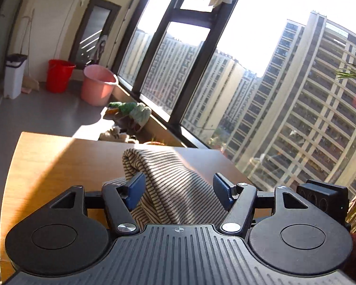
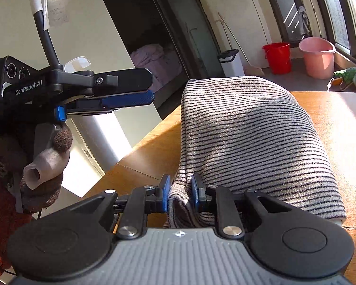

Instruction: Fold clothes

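From the left wrist camera, a wooden table (image 1: 49,163) lies half in sunlight, half in shade, its light-brown top bare apart from the striped garment (image 1: 175,190), which is bunched up on it and rises between the fingers of the left gripper (image 1: 179,187). The blue pads stand apart with the cloth between them; the left pad looks to brush the fabric, but the jaws are spread and not clamped. Beyond the table, a grey floor runs to a pale wall, with a red bucket (image 1: 59,74), a pink bucket (image 1: 98,84) and a white bin (image 1: 14,76). Tall dark-framed windows (image 1: 178,54) show high-rise blocks outside.

From the right wrist camera, the right gripper (image 2: 180,191) is pinched tight on a folded edge of the same garment (image 2: 254,137), which is heaped on the table (image 2: 344,128). The left gripper (image 2: 130,95) hovers at upper left, held by a hand in a rust-coloured sleeve (image 2: 2,190). Behind, a dark doorway (image 2: 154,54) opens onto what may be bedding.
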